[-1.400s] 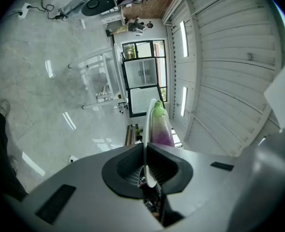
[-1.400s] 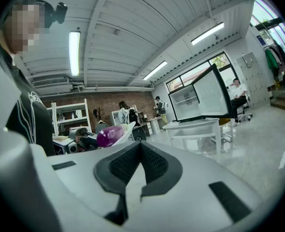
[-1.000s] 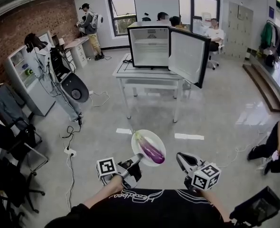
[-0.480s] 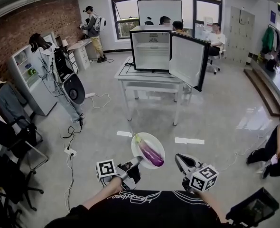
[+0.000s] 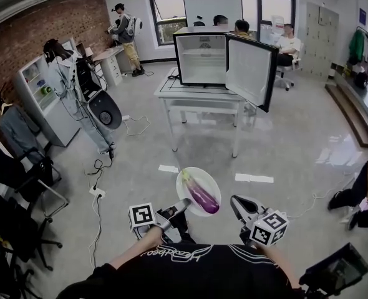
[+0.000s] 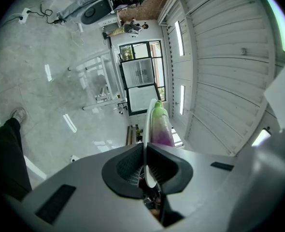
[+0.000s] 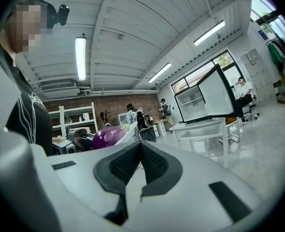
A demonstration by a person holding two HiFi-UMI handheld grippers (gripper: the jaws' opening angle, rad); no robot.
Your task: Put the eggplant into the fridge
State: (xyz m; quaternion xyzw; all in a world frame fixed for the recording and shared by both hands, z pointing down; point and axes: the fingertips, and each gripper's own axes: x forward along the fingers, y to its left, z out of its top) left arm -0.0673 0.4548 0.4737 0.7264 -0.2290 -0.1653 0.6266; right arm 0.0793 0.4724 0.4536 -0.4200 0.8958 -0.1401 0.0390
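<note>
Glossy grey concrete floor [image 5: 296, 142] all over this workshop room, with a rough red brick wall [image 5: 40, 23] up at 10 o'clock. Straight ahead at 12 o'clock is one white metal-legged table [image 5: 199, 96], and on it sits one boxy mini fridge [image 5: 199, 58], black frame, smooth white inside, with its door [image 5: 249, 70] swung wide open toward 2 o'clock. Much closer to the camera, down low in the head view, there's one round white plate [image 5: 207, 180], thin and shiny. It's held out level in the air, well short of the table. One eggplant [image 5: 201, 194] lies across it: long, glossy purple, fading paler toward a green stem cap that points to 11 o'clock. So it's on the plate, not in the fridge yet. Two tongs here, each with a black-and-white marker cube. The left gripper [image 5: 183, 205] comes in at the plate's 7 o'clock and has its ribbed black pads pinched tight on the rim. The right gripper [image 5: 236, 202] sits off the plate's 4 o'clock, not touching it, jaws pressed together with nothing between them.
</note>
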